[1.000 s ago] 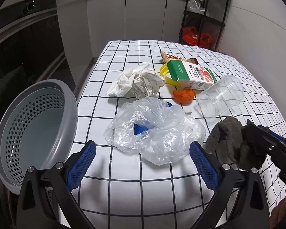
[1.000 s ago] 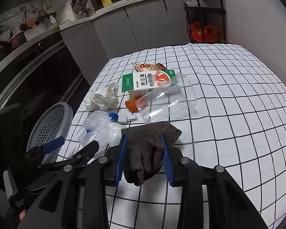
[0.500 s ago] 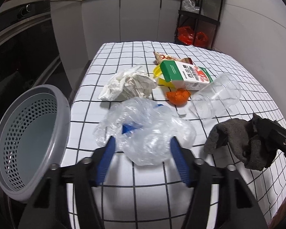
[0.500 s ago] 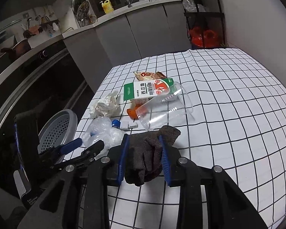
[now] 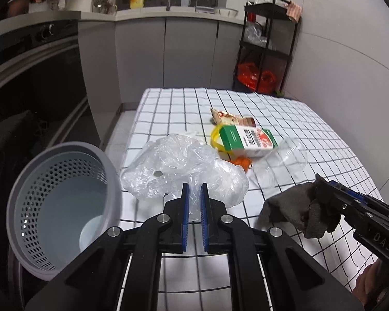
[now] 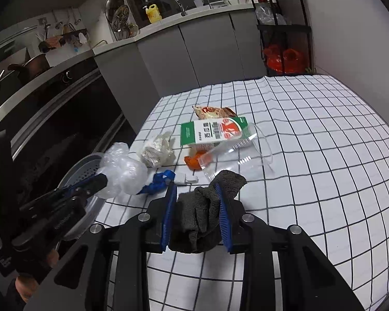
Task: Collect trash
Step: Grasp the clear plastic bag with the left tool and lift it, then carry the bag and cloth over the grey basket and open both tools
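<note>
Lifted now off the table (image 5: 168, 280), the plastic bag (image 5: 184, 173) hangs pinched in the left tool (image 5: 193, 189) — light, limp, slippery — best gripped by bunched film.

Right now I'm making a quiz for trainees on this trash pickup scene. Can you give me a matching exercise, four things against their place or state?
Things:
1. clear plastic bag
2. dark grey cloth
3. clear plastic cup
4. grey perforated bin

Place or state:
A. lying on its side on the checked tablecloth
B. pinched in the left gripper
C. beside the table's edge, mouth tilted toward the camera
D. clamped in the right gripper

Pairs: 1-B, 2-D, 3-A, 4-C
</note>
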`<state>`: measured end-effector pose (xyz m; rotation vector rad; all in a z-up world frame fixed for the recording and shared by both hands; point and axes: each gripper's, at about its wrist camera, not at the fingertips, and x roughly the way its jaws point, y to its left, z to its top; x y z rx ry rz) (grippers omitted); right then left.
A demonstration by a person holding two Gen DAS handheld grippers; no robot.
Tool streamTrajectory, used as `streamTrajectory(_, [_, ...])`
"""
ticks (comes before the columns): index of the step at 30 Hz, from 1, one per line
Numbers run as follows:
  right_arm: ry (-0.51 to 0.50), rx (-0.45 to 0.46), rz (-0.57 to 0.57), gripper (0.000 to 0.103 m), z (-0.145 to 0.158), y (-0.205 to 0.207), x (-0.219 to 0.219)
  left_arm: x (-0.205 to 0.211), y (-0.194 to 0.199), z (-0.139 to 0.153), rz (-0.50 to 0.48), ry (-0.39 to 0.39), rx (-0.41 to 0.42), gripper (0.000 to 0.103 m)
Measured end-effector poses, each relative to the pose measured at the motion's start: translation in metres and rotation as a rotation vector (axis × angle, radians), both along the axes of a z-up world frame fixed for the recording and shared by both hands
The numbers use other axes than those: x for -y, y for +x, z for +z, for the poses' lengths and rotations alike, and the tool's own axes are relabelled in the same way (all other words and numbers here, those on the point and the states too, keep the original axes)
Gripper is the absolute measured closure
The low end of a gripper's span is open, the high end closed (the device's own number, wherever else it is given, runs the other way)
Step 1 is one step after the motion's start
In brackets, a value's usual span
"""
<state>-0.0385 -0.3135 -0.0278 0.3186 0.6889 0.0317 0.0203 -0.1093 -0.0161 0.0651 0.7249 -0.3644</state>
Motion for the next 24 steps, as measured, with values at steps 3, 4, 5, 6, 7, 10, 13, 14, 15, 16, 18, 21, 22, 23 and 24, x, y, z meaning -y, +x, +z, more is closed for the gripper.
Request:
streamTrajectory(3, [-0.026, 0.025, 0.013, 0.074, 0.010, 0.001, -0.009, -0.017, 0.000, 0.010, 0.027, 0.003, 0.012, 0.094])
streamTrajectory(4, [-0.039, 0.029, 0.021, 0.075, 0.014, 0.001, -0.014, -0.022, 0.000, 0.013, 0.034, 0.004, 0.014, 0.094])
streamTrajectory(5, [-0.051, 0.033, 0.026, 0.075, 0.017, 0.002, -0.018, -0.029, 0.001, 0.015, 0.047, 0.008, 0.017, 0.094])
streamTrajectory(6, [-0.064, 0.037, 0.032, 0.075, 0.020, 0.003, -0.023, -0.035, 0.001, 0.017, 0.053, 0.010, 0.019, 0.094])
streamTrajectory(7, [-0.070, 0.042, 0.039, 0.076, 0.022, 0.003, -0.028, -0.043, 0.001, 0.020, 0.061, 0.011, 0.020, 0.094])
streamTrajectory(10, [-0.092, 0.049, 0.060, 0.076, 0.031, 0.008, -0.043, -0.064, 0.002, 0.024, 0.087, 0.017, 0.022, 0.094])
streamTrajectory(13, [-0.096, 0.064, 0.086, 0.077, 0.042, 0.016, -0.060, -0.085, 0.004, 0.028, 0.116, 0.032, 0.028, 0.094])
streamTrajectory(14, [-0.101, 0.073, 0.099, 0.078, 0.047, 0.019, -0.067, -0.092, 0.005, 0.029, 0.124, 0.037, 0.031, 0.094])
streamTrajectory(15, [-0.105, 0.080, 0.111, 0.078, 0.051, 0.022, -0.073, -0.101, 0.005, 0.029, 0.138, 0.044, 0.034, 0.094])
streamTrajectory(16, [-0.108, 0.091, 0.128, 0.078, 0.057, 0.026, -0.083, -0.109, 0.006, 0.030, 0.150, 0.048, 0.036, 0.094])
streamTrajectory(18, [-0.110, 0.109, 0.162, 0.078, 0.068, 0.034, -0.099, -0.125, 0.009, 0.032, 0.174, 0.053, 0.035, 0.094])
streamTrajectory(21, [-0.113, 0.140, 0.217, 0.078, 0.082, 0.047, -0.129, -0.150, 0.015, 0.032, 0.213, 0.076, 0.040, 0.094])
streamTrajectory(22, [-0.116, 0.148, 0.235, 0.078, 0.086, 0.053, -0.139, -0.159, 0.018, 0.033, 0.229, 0.084, 0.044, 0.094])
streamTrajectory(23, [-0.116, 0.155, 0.254, 0.078, 0.089, 0.059, -0.151, -0.168, 0.020, 0.033, 0.244, 0.090, 0.046, 0.094])
streamTrajectory(24, [-0.113, 0.157, 0.271, 0.078, 0.090, 0.065, -0.160, -0.178, 0.023, 0.032, 0.266, 0.094, 0.045, 0.094])
